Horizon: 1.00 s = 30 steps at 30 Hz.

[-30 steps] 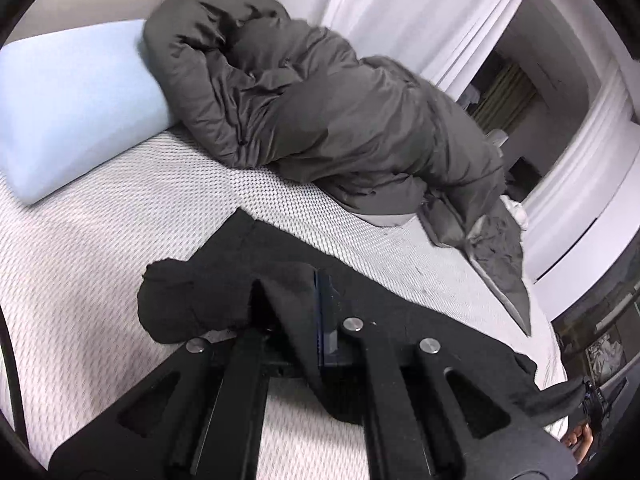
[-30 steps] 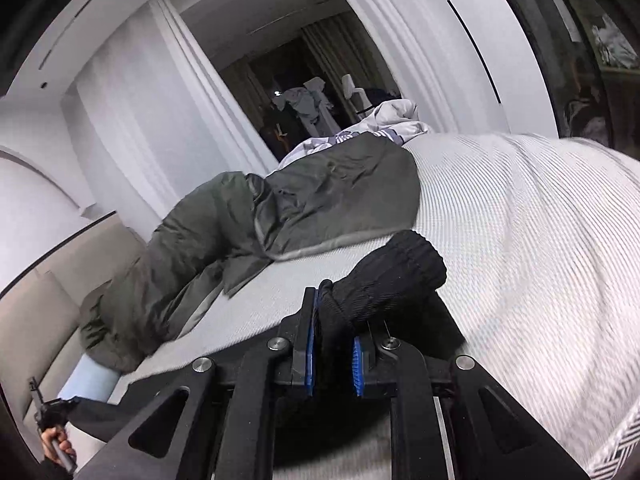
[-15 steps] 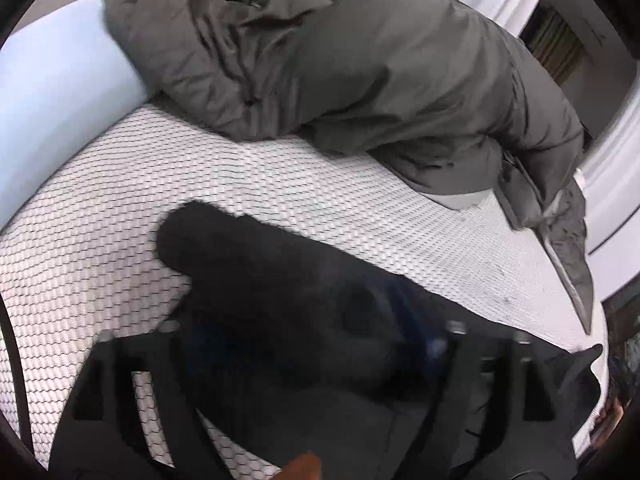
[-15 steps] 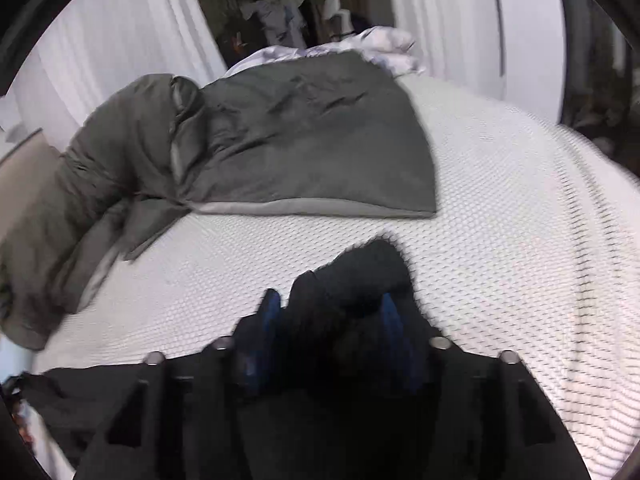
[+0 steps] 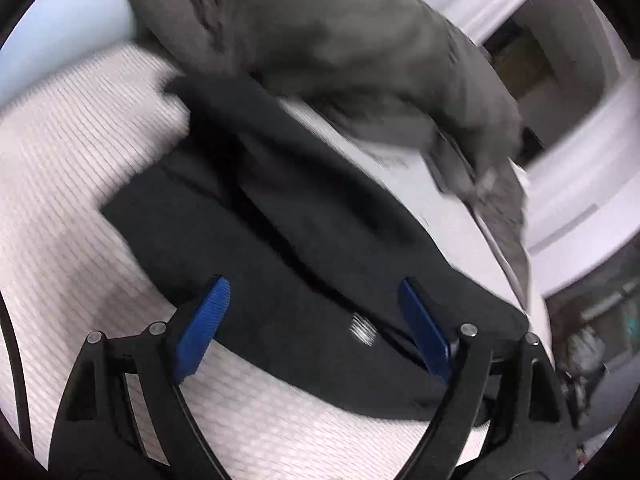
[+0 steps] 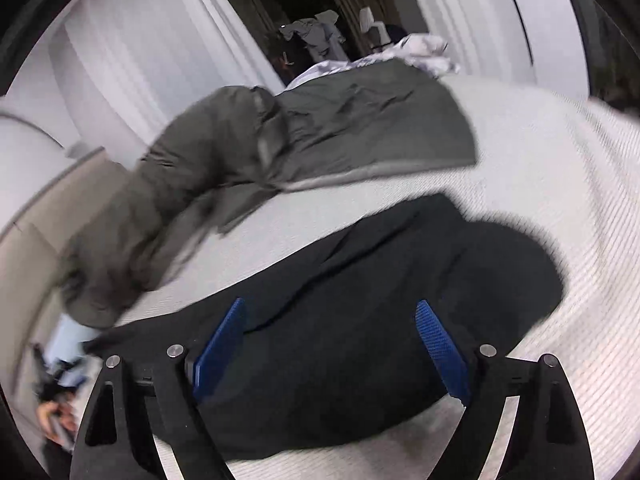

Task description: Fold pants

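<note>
White bed (image 6: 540, 168): black pants (image 6: 360, 320), grey duvet (image 6: 340, 132)

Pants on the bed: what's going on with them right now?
A person with a gripper in each hand is folding black pants on the white bed. The left gripper and right gripper are both open, jaws spread over the cloth, holding nothing. The pants lie doubled over, beside a gray blanket.

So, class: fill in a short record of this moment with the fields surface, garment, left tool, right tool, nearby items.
surface: bed, white textured cover
garment: black pants, lying on the bed, folded over
left tool: open, over the pants, gripping nothing
right tool: open, over the pants, gripping nothing
nearby items: grey duvet bunched behind the pants; blue pillow
</note>
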Each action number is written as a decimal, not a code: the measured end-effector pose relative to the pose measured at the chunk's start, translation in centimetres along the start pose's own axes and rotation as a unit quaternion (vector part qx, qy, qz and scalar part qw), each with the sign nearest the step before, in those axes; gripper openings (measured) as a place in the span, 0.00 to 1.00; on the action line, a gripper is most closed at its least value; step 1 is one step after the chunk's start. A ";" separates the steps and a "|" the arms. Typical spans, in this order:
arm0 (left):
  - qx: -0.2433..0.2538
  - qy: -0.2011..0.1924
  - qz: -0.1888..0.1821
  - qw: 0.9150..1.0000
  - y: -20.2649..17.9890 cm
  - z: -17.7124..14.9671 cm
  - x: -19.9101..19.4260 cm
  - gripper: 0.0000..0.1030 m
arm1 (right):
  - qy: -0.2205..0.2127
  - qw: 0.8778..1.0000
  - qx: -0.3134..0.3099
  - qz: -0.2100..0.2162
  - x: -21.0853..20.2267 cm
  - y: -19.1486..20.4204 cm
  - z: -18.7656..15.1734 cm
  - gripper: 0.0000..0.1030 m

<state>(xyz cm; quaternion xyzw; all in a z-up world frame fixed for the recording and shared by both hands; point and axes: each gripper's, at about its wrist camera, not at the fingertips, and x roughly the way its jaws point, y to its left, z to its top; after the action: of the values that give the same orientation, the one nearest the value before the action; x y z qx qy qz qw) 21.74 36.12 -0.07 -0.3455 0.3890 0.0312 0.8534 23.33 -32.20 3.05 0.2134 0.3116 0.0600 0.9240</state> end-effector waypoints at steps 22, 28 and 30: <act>0.025 0.007 0.072 0.997 -5.3 -2.8 10.0 0.03 | 0.051 0.998 -0.032 0.025 3.3 3.5 -3.6 0.86; 0.038 -0.016 0.042 0.998 -5.2 -3.9 5.1 0.00 | 0.051 0.998 -0.030 0.033 2.9 3.6 -3.6 0.86; 0.035 -0.025 0.026 0.999 -5.6 -3.9 3.8 0.00 | 0.050 0.998 -0.030 0.037 2.7 3.6 -3.6 0.86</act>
<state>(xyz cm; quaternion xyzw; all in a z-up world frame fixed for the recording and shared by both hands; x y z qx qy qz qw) 23.67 28.65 -1.25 -0.3047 0.3774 0.0483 0.8731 23.37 -26.98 0.54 0.1935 0.3471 0.1137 0.9106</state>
